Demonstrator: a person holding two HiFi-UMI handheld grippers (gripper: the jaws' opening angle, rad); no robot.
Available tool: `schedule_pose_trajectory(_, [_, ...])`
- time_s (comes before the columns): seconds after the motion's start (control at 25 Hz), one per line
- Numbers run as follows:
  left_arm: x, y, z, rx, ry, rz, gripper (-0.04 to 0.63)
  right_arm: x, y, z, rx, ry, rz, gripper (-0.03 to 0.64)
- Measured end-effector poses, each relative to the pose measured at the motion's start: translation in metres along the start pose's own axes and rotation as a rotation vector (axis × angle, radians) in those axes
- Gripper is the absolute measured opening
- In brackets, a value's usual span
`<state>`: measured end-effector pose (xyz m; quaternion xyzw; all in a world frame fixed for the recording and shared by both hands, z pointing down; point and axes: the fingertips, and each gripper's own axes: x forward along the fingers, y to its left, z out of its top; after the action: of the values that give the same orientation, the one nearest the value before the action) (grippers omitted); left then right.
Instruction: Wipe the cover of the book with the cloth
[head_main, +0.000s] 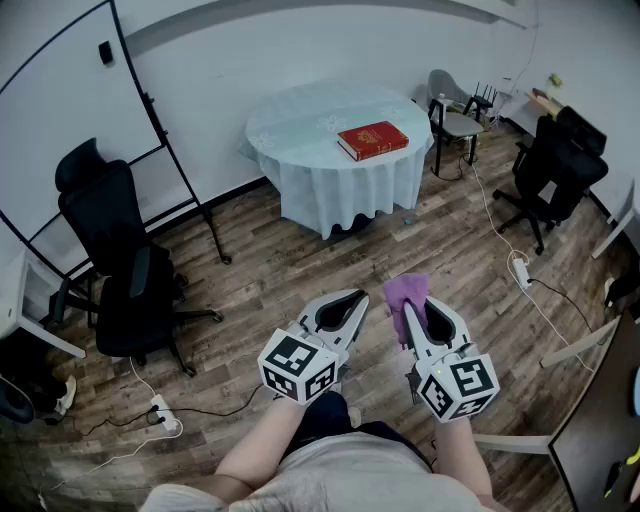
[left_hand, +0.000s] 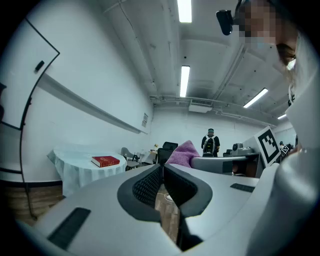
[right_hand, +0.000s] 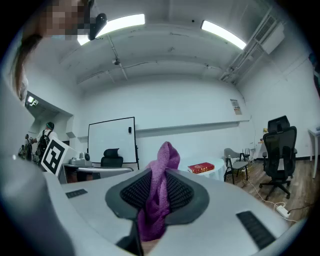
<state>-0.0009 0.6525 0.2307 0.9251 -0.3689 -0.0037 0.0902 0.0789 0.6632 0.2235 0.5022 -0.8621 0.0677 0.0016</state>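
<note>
Right gripper (head_main: 413, 308) is clamped on the purple cloth (head_main: 404, 293). Left gripper (head_main: 352, 300) is closed and empty. Both hang above the wood floor (head_main: 300, 290), well apart from the red book (head_main: 372, 139), which lies on the round table (head_main: 300, 125) beside a whiteboard (head_main: 60, 110). The cloth's lower end is hidden between the jaws.

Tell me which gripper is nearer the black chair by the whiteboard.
Left. The left gripper sits right of the black chair; the right gripper, farther right, grips the purple cloth.
</note>
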Motion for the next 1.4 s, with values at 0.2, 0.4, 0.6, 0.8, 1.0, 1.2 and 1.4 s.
schedule_pose_trajectory(0.2, [-0.004, 0.001, -0.006, -0.003, -0.002, 0.016, 0.038, -0.001, 0.003, -0.005, 0.002, 0.016, 0.025, 0.091])
schedule_pose_trajectory(0.4, [-0.002, 0.006, -0.016, -0.006, 0.044, 0.017, 0.038, -0.004, 0.002, -0.006, -0.008, 0.029, 0.034, 0.091])
schedule_pose_trajectory(0.6, [-0.001, 0.008, -0.021, -0.026, 0.059, 0.011, 0.038, -0.007, -0.002, -0.009, 0.028, 0.017, 0.022, 0.091])
schedule_pose_trajectory(0.8, [0.004, 0.008, -0.017, -0.041, 0.046, 0.006, 0.038, -0.005, -0.008, -0.009, 0.061, 0.006, 0.012, 0.092])
schedule_pose_trajectory(1.0, [0.007, 0.005, -0.022, -0.058, 0.050, -0.002, 0.038, -0.002, -0.017, -0.009, 0.066, 0.006, 0.001, 0.091])
schedule_pose_trajectory(1.2, [0.015, 0.015, -0.035, -0.101, 0.070, 0.008, 0.038, 0.006, -0.022, -0.016, 0.064, 0.023, 0.021, 0.092])
schedule_pose_trajectory(1.4, [0.042, 0.026, -0.028, -0.111, 0.054, -0.019, 0.037, 0.025, -0.039, -0.021, 0.072, 0.041, -0.001, 0.092])
